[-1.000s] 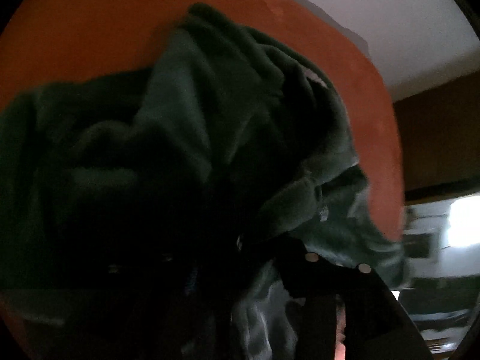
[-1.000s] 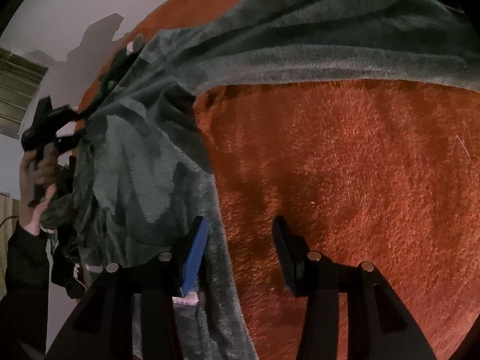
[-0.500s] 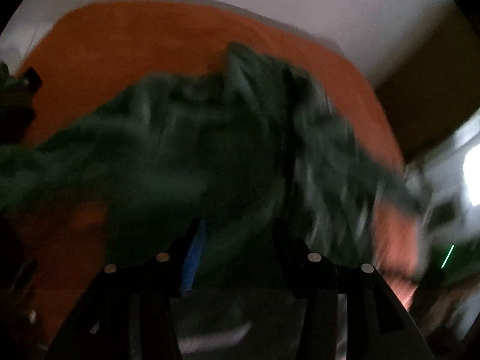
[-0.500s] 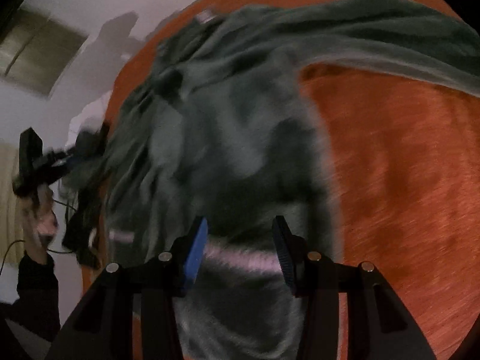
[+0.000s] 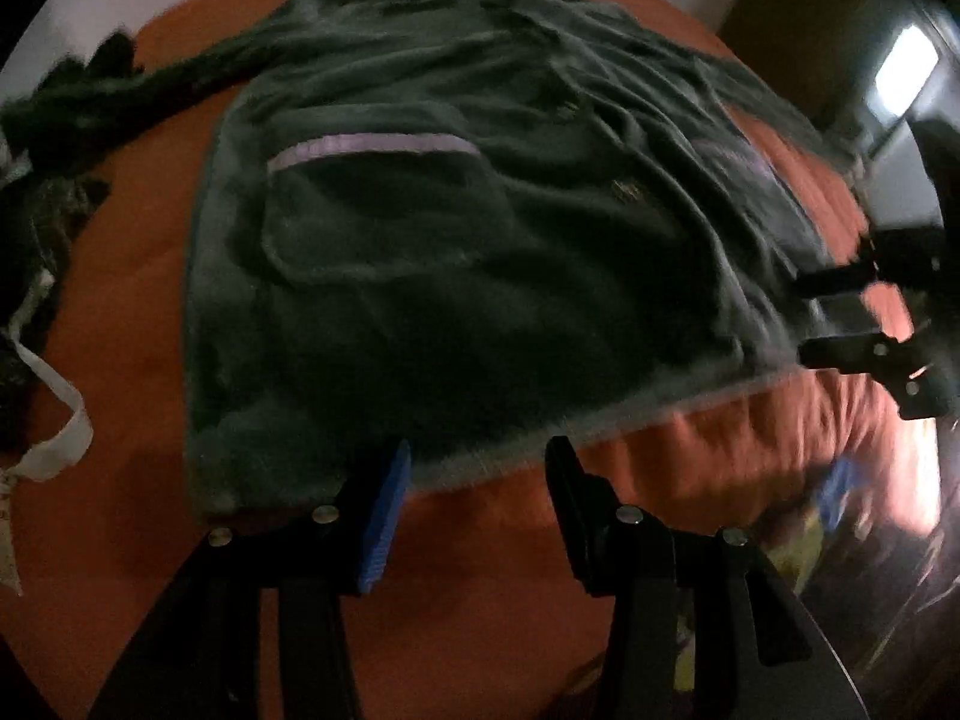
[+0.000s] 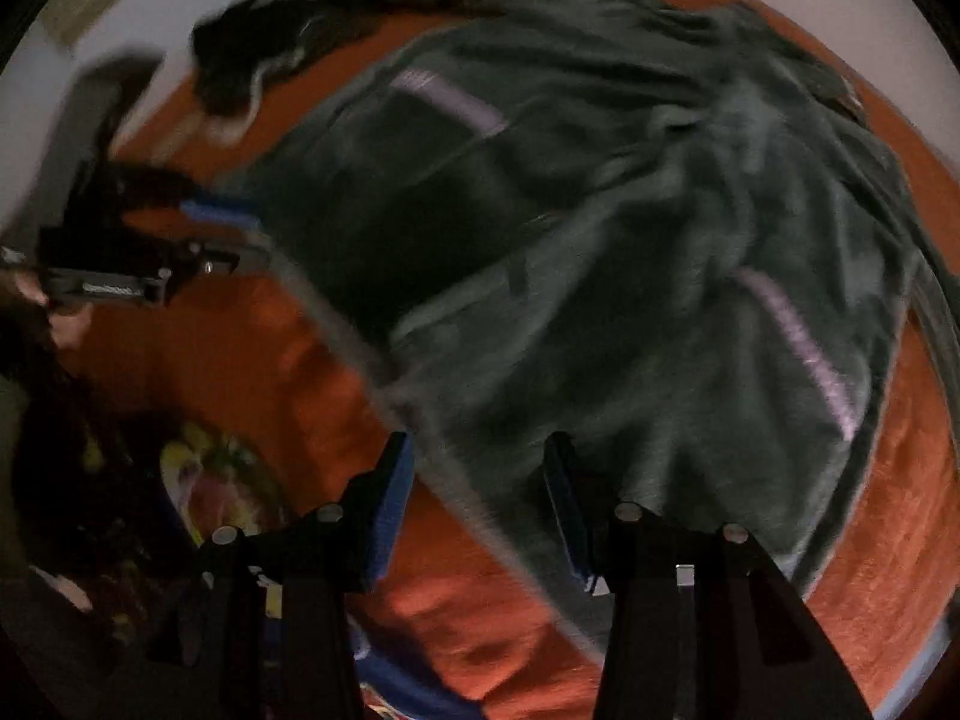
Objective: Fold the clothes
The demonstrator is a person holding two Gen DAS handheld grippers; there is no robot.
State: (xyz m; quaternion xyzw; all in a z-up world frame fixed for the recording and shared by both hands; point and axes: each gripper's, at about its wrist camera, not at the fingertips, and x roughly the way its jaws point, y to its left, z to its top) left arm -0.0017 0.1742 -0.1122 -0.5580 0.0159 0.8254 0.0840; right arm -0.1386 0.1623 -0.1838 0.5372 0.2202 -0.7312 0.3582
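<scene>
Dark green fleece jacket (image 5: pixel 456 252), spread on orange bed cover (image 5: pixel 132 312); left tool (image 5: pixel 477 516) and right tool (image 6: pixel 477 510) part-open, empty; risk: hem bunching if gripped unevenly.

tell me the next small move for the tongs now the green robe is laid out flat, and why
Probably let go of the hem and shift both tongs to one side edge for the first fold. The green robe lies spread across the orange blanket, and the left tongs and right tongs sit at its near hem.
</scene>
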